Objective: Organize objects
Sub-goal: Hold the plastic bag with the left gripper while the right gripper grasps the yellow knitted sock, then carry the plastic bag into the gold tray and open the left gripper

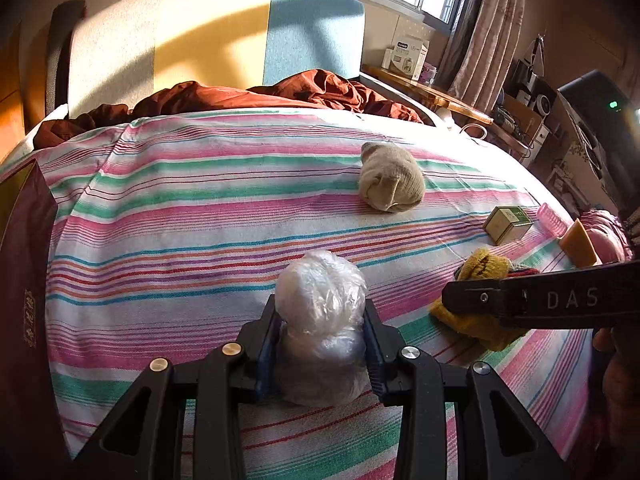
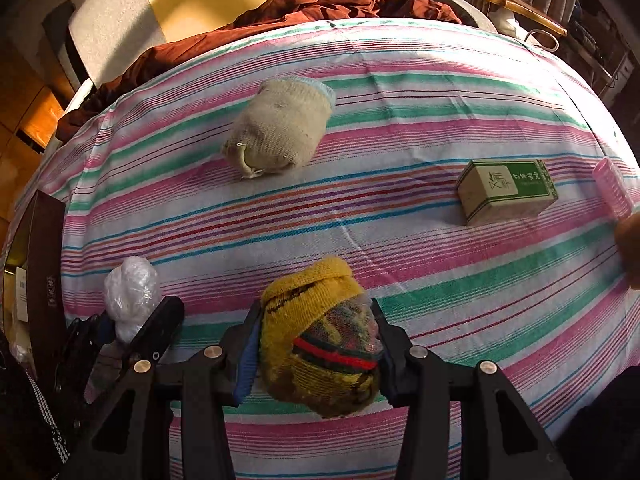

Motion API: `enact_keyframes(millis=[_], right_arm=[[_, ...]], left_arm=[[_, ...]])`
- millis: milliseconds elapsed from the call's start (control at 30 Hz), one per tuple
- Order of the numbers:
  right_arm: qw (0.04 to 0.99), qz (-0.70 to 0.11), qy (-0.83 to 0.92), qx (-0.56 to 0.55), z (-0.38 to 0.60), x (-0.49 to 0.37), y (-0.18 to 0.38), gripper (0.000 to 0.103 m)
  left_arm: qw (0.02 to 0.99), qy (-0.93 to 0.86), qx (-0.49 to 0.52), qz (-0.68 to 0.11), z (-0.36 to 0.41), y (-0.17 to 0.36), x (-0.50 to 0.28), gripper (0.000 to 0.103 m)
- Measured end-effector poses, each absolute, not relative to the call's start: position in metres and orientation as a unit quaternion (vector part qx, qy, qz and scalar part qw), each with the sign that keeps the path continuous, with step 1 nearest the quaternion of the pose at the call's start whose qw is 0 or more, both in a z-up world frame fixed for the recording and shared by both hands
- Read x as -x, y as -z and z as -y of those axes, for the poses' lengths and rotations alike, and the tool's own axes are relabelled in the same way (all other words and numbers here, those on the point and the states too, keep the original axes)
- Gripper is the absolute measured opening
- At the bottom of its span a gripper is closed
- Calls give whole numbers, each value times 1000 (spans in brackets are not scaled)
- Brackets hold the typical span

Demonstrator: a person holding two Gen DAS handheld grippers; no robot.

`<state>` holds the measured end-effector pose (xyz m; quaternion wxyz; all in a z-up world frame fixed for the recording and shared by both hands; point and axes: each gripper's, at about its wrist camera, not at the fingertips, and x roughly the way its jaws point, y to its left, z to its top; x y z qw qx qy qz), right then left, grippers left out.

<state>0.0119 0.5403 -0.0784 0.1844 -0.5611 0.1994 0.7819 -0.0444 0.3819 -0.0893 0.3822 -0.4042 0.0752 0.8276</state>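
Observation:
A crumpled ball of clear plastic [image 1: 316,280] rests on the striped bedsheet [image 1: 180,216], and my left gripper [image 1: 320,312] is shut on it. The right wrist view shows the same ball [image 2: 130,292] at the lower left, between the left gripper's fingers [image 2: 168,316]. My right gripper [image 2: 316,312] is shut on a rolled yellow patterned sock [image 2: 320,344], its pads pressing both sides. One right finger [image 1: 500,300] crosses the yellow sock [image 1: 484,264] in the left wrist view. A rolled beige sock [image 2: 280,136] lies farther up the sheet.
A green and white box [image 2: 508,190] and a pink ribbed roller [image 2: 614,190] lie to the right. An orange block [image 1: 578,242] sits by the right edge. A dark red box [image 1: 24,280] stands at the left. A brown blanket [image 1: 260,96] is bunched at the headboard.

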Motion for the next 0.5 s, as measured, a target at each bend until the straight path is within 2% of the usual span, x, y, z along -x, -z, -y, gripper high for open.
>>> enact_keyframes(millis=[367, 500], right_arm=[[133, -167, -800, 561, -523, 1, 78, 45], [112, -181, -803, 556, -522, 2, 76, 45]], left_arm=[[368, -837, 394, -98, -378, 87, 35, 36], [360, -840, 393, -102, -369, 86, 28, 36]])
